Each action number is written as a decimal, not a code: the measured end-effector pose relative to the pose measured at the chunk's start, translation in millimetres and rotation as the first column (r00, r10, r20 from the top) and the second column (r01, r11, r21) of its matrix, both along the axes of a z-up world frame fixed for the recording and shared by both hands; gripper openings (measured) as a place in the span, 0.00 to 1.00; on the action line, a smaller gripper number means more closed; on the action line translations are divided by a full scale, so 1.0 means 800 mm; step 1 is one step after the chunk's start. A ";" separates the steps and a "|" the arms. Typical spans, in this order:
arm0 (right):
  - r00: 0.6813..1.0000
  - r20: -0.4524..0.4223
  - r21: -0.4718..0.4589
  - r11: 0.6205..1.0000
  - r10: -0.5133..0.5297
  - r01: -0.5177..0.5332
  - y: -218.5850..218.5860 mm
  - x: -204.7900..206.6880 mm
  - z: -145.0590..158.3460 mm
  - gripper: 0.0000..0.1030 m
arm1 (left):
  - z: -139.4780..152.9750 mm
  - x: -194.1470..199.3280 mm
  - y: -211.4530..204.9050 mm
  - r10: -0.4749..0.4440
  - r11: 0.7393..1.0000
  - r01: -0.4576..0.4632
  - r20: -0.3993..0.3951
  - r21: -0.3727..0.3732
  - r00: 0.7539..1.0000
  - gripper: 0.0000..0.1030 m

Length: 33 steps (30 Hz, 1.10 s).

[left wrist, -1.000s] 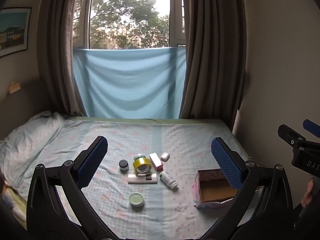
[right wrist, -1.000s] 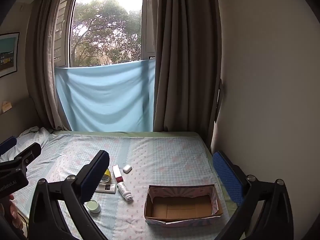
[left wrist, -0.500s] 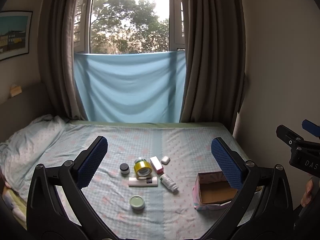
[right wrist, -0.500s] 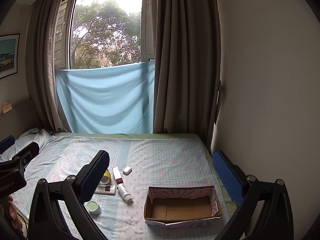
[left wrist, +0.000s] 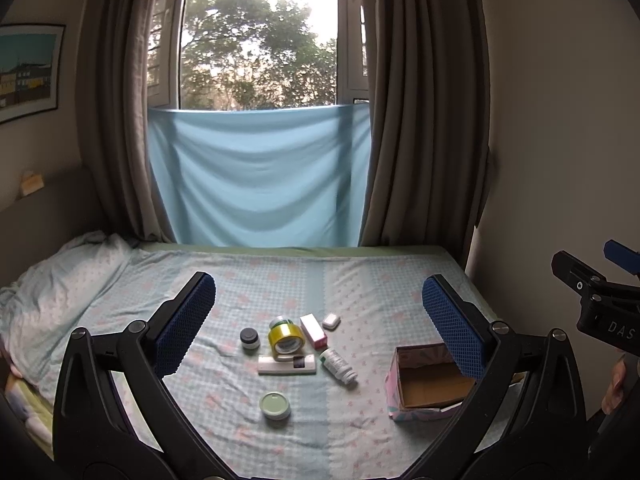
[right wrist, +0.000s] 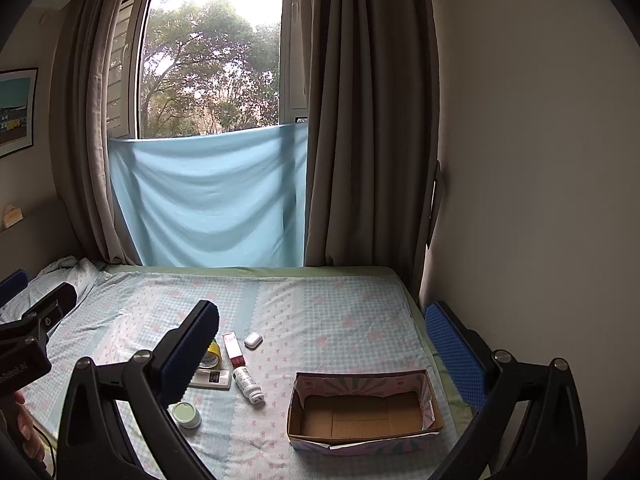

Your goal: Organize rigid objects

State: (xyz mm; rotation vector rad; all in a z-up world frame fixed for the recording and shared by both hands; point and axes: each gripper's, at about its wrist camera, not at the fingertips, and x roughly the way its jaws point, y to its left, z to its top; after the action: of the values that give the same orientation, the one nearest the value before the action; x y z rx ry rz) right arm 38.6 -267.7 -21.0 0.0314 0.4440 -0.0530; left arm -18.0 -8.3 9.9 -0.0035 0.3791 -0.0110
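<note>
Both tools, left (left wrist: 316,312) and right (right wrist: 320,340), hang open and empty above the bed (right wrist: 340,320); start with the bottle (right wrist: 249,383) nearest the box (right wrist: 362,438), gripping across its body.

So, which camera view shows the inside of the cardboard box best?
The right wrist view: there the cardboard box lies unobstructed, and its whole bare brown floor shows, with nothing in it. In the left wrist view the box is partly hidden behind that gripper's right finger, so only part of the inside shows.
</note>
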 end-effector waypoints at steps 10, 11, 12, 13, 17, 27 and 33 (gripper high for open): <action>1.000 -0.002 -0.007 1.000 0.006 -0.007 0.004 0.002 0.003 1.00 | 0.001 0.002 0.000 0.005 1.000 -0.005 0.005 -0.001 1.000 1.00; 1.000 -0.002 -0.008 1.000 0.007 -0.007 0.005 0.003 0.003 1.00 | 0.001 0.001 0.000 0.006 1.000 -0.006 0.007 0.000 1.000 1.00; 1.000 -0.001 -0.009 1.000 0.008 -0.008 0.005 0.003 0.004 1.00 | 0.001 0.002 0.000 0.006 1.000 -0.006 0.008 0.001 1.000 1.00; 1.000 0.000 -0.009 1.000 0.008 -0.008 0.005 0.003 0.003 1.00 | 0.000 0.002 0.000 0.007 1.000 -0.007 0.009 0.002 1.000 1.00; 1.000 -0.002 -0.009 1.000 0.008 -0.008 0.006 0.005 0.004 1.00 | -0.002 -0.001 0.002 0.001 1.000 -0.001 0.017 0.000 1.000 1.00; 1.000 -0.002 -0.008 1.000 0.008 -0.008 0.010 0.006 0.001 1.00 | -0.005 0.003 0.001 -0.002 1.000 0.001 0.014 0.018 1.000 1.00; 1.000 0.000 -0.007 1.000 0.005 -0.005 0.012 0.006 0.000 1.00 | -0.006 0.005 -0.001 0.006 1.000 -0.007 0.017 0.029 1.000 1.00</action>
State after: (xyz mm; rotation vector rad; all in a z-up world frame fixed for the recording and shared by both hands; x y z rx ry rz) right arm 43.2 -257.7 -20.8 0.0232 0.4436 -0.0494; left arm -14.0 -9.2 4.9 0.0240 0.3626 0.0011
